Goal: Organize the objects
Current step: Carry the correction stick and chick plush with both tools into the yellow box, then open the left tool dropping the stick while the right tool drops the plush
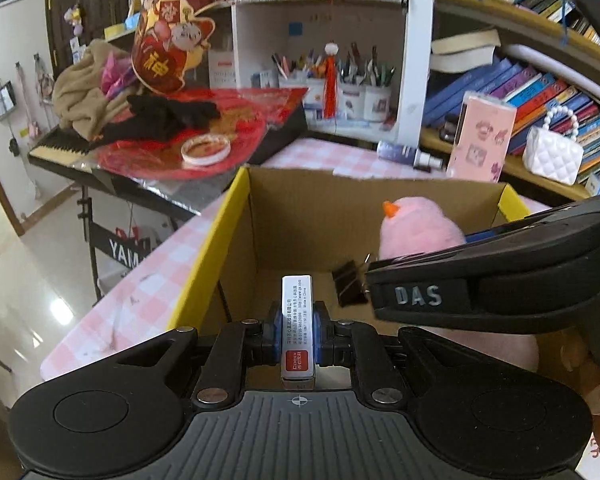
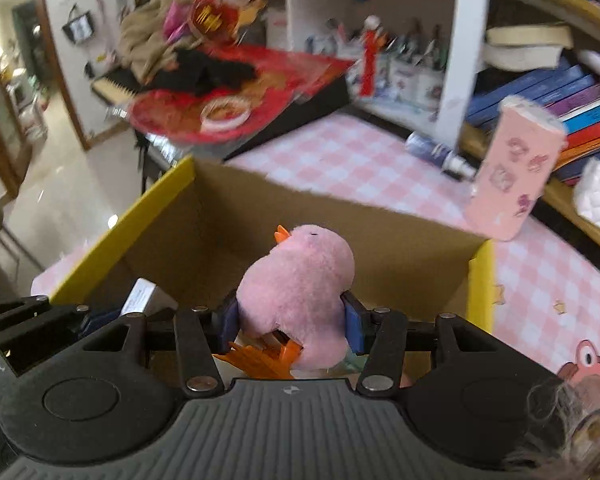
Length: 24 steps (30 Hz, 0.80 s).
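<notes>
So the big thing here is the cardboard box (image 1: 300, 216) with yellow flap edges, sitting open on a pink checkered tablecloth (image 1: 148, 292), and both grippers hang right over its near side. Behind the box there's a white shelf cubby (image 1: 320, 40) full of pen cups, and a pink patterned case (image 1: 482, 136) stands past the box's far right corner.

The right gripper (image 2: 292, 320) is clamped on a pink plush chick (image 2: 300, 280), blue pads squeezing its body from both sides, orange feet dangling underneath, held above the box's opening toward the right wall.

The left gripper (image 1: 297, 336) is squeezed tight on a slim silver staples box (image 1: 297, 320) with a red label, held lengthwise over the box's near edge.

Down on the box floor, just left of the chick, lies a black binder clip (image 1: 348, 284).
</notes>
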Available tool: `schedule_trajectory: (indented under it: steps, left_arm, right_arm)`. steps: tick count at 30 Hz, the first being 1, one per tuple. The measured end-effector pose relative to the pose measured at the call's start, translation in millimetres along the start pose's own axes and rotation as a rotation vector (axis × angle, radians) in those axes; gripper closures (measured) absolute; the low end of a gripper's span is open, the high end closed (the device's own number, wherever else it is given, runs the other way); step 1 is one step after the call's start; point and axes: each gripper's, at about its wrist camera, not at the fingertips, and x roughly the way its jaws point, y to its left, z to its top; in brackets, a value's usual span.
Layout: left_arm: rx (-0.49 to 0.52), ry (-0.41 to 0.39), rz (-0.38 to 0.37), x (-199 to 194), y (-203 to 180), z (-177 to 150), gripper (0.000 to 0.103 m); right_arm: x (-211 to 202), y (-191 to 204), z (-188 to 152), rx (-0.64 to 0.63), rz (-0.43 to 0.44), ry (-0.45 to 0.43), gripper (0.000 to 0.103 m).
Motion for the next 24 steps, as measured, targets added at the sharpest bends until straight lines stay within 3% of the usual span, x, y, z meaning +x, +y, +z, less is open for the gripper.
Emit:
schedule_trajectory:
  steps: [9, 16, 18, 19, 20, 22, 24]
  left_arm:
    - [-0.001, 0.087, 0.006, 15.8, 1.8, -8.7, 0.089]
    - [-0.005, 0.061, 0.023, 10.6, 1.0, -10.5, 0.086]
    - [-0.028, 0.038, 0.014, 6.0, 3.1, -9.2, 0.080]
    - [-0.037, 0.024, 0.003, 2.6, 3.5, -8.4, 0.077]
    - [-0.042, 0.007, -0.009, -1.2, 4.0, -7.5, 0.072]
    - [-0.041, -0.036, -0.016, -13.3, 2.1, -5.7, 0.062]
    - [-0.033, -0.086, 0.009, -27.6, 0.6, -6.0, 0.042]
  right_arm:
    - [25.3, 12.5, -0.7, -0.073, 0.036, 0.140, 0.054]
    - [29.4, 13.7, -0.5, -0.073, 0.043, 0.173, 0.054]
    - [26.7, 14.0, 0.5, -0.066, 0.034, 0.162, 0.049]
    - [23.7, 13.4, 0.7, -0.057, 0.028, 0.149, 0.045]
    - [20.5, 12.3, 0.9, -0.051, 0.024, 0.139, 0.034]
    - [10.6, 11.7, 0.8, -0.042, 0.014, 0.099, 0.028]
    - [-2.4, 10.6, 0.2, -0.030, -0.003, 0.060, 0.028]
